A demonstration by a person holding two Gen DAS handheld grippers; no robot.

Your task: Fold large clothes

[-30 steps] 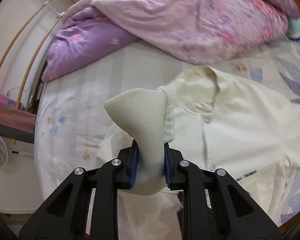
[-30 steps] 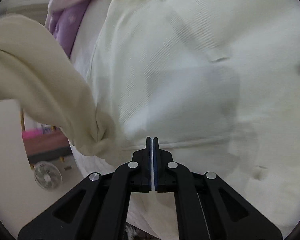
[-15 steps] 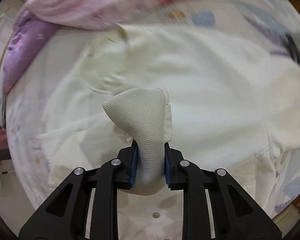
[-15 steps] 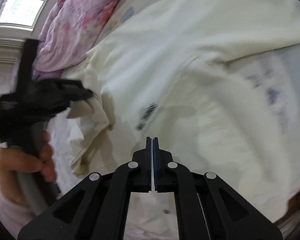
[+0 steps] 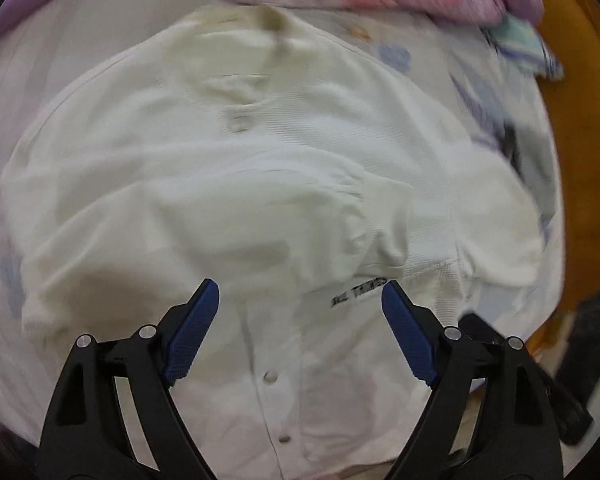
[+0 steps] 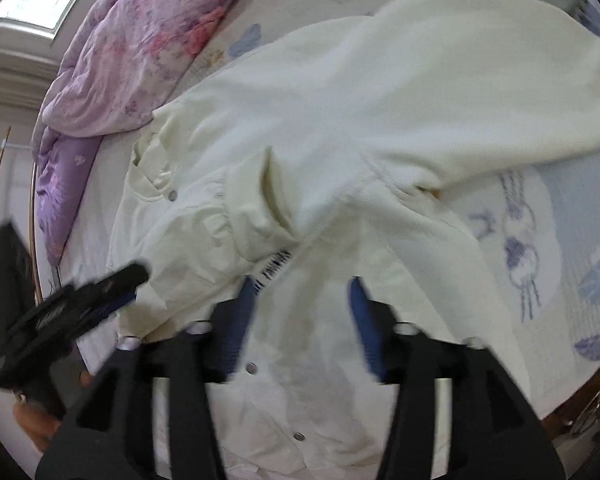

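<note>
At the far left of the right wrist view, the left gripper [image 6: 134,284], a black tool with blue pads, hangs blurred over the edge of the cream-white snap-button jacket [image 6: 340,140]; a bit of the person's hand [image 6: 32,420] shows below it. In its own view the left gripper [image 5: 300,300] has its jaws opening, spread wide with nothing between them, only jacket cloth lying underneath. The jacket [image 5: 240,200] is spread front-up on the pale bed sheet with blue printed figures [image 6: 540,264]. 1 sleeve [image 5: 204,216] is folded across the chest, its cuff lying just above a small line of black lettering [image 5: 359,291], too blurred to read. 3 snap buttons run down the front placket.

Further right, the right gripper [image 6: 302,292] also has its jaws opening and holds nothing, hovering over the jacket's lower front. The other sleeve [image 6: 480,80] stretches out toward the upper right across the sheet. Beyond the collar, a crumpled pink-and-purple floral quilt [image 6: 140,52] is heaped. What seems to be a folded striped cloth [image 5: 524,50] lies at the top right of the left wrist view.
</note>
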